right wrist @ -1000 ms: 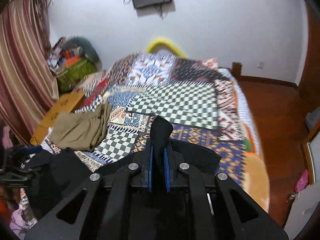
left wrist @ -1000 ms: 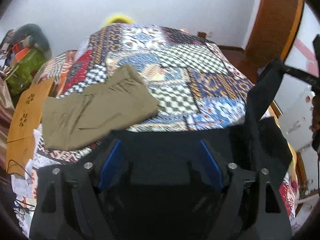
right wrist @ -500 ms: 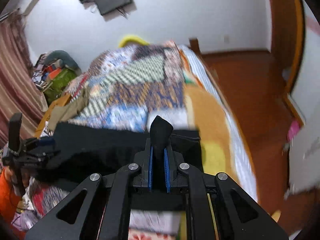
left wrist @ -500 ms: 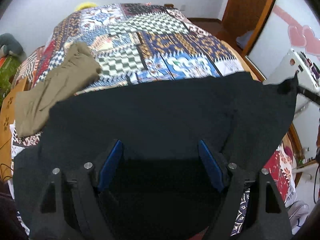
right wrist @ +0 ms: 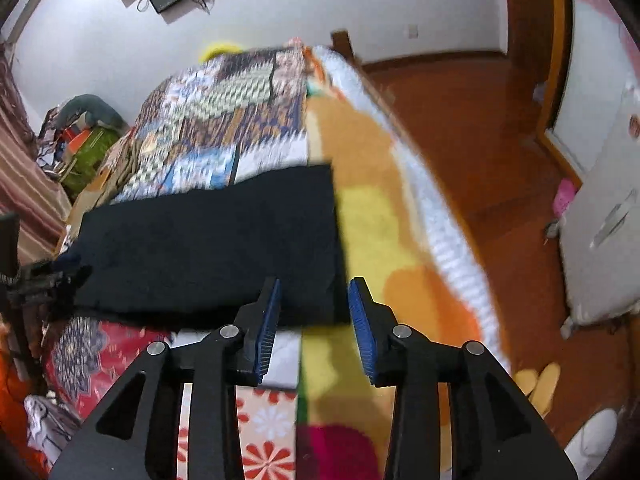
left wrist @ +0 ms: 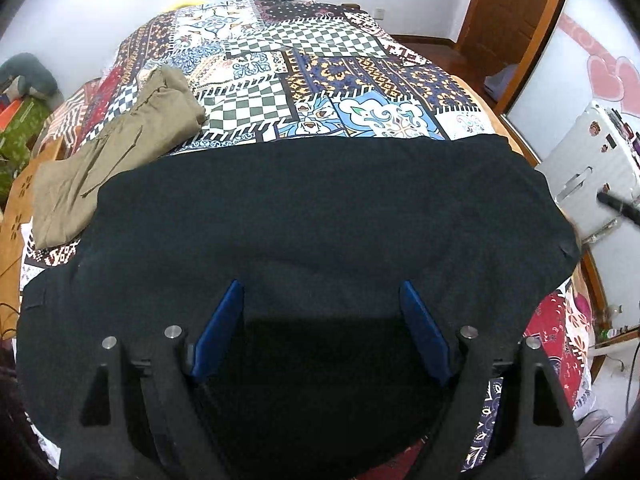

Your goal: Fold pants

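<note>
Black pants (left wrist: 320, 216) lie spread flat across the near end of the bed; they also show in the right wrist view (right wrist: 208, 244). My left gripper (left wrist: 320, 312) is open wide, its blue pads over the near part of the black cloth, holding nothing. My right gripper (right wrist: 314, 300) is open, its pads straddling the near right corner of the pants without pinching it. Olive-green pants (left wrist: 120, 152) lie folded on the bed's left side.
A patchwork quilt (left wrist: 320, 76) covers the bed. An orange and yellow blanket (right wrist: 380, 240) hangs off the bed's right side. A white suitcase (left wrist: 588, 172) stands at the right. Wooden floor (right wrist: 480, 128), slippers (right wrist: 540, 380), and a clutter pile (right wrist: 84, 136) lie nearby.
My right gripper has opened and let go of the black pants. The pants have dropped flat onto the bed. My left gripper stays open above them.
</note>
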Available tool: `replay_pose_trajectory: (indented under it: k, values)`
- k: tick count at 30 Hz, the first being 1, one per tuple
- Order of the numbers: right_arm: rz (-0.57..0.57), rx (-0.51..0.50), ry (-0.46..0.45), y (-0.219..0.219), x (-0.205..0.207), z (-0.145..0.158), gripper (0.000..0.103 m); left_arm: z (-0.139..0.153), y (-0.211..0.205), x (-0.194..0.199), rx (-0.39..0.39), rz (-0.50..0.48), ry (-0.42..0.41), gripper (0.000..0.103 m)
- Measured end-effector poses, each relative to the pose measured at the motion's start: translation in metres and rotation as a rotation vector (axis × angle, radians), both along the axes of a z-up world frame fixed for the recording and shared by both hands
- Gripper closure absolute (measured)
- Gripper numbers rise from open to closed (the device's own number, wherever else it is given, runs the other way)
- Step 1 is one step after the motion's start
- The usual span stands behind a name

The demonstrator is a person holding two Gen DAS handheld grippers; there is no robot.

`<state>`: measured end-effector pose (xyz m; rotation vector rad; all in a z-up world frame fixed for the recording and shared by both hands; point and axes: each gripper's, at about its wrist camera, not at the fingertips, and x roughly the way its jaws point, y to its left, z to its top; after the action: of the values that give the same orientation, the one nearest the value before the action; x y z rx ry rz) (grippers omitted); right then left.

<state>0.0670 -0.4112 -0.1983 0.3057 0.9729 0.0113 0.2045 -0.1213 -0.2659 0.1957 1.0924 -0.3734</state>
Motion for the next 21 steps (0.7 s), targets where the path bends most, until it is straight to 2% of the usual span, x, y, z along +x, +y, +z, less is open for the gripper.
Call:
replay_pose_trajectory:
  k: [2, 5, 9, 15, 18, 21]
  values:
    - [0.003, -0.017, -0.032, -0.006, 0.007, 0.006, 0.064, -0.001, -0.001, -0.001, 0.006, 0.009, -0.008, 0.020]
    - [0.028, -0.026, -0.047, -0.004, 0.033, 0.003, 0.064, -0.002, 0.001, -0.001, 0.000, 0.026, -0.008, 0.018]
    - [0.050, -0.036, -0.011, -0.002, 0.062, -0.024, 0.064, -0.004, 0.004, 0.001, -0.010, 0.051, -0.001, 0.012]
    - [0.026, 0.021, 0.102, -0.006, 0.091, -0.072, 0.064, -0.005, 0.002, 0.001, 0.006, 0.058, -0.012, 0.009]
    - [0.003, 0.083, 0.070, -0.012, 0.087, -0.077, 0.064, -0.006, 0.001, 0.002, 0.013, 0.060, -0.018, 0.008]
    - [0.008, 0.084, 0.040, -0.012, 0.080, -0.074, 0.075, -0.006, 0.001, 0.002, 0.014, 0.060, -0.019, 0.008]
